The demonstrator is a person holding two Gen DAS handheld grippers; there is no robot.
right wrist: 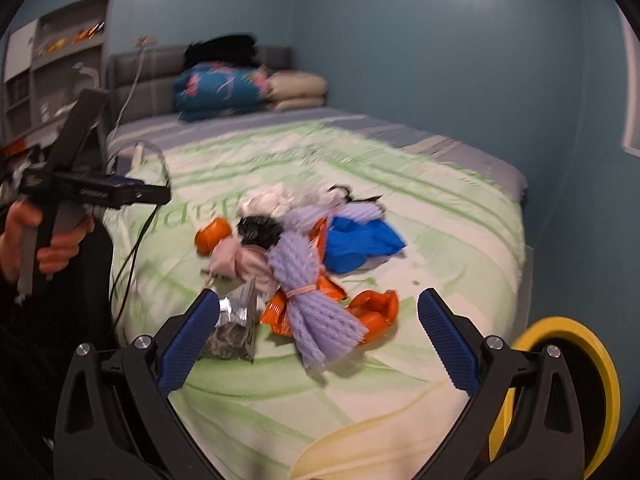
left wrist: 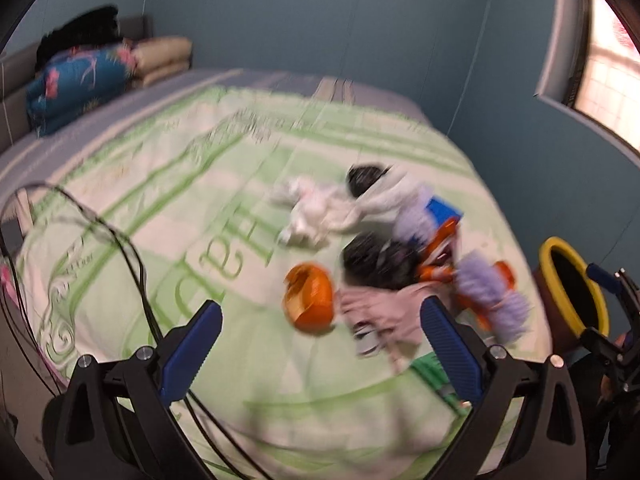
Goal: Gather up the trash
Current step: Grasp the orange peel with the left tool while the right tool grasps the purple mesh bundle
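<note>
Both grippers, left [left wrist: 320,344] and right [right wrist: 316,340], hover with jaws wide and empty over the trash pile [right wrist: 304,256]. Pile lies on a green bedspread [right wrist: 440,240]; yellow-rimmed bin [right wrist: 560,360] stands beside the bed.

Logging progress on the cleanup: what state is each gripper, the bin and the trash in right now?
left gripper: open, empty
right gripper: open, empty
bin: upright, mouth open, beside the bed
trash pile: loose on the bedspread, uncollected

Bedroom: bed [right wrist: 460,216], stacked pillows [right wrist: 296,90]
</note>
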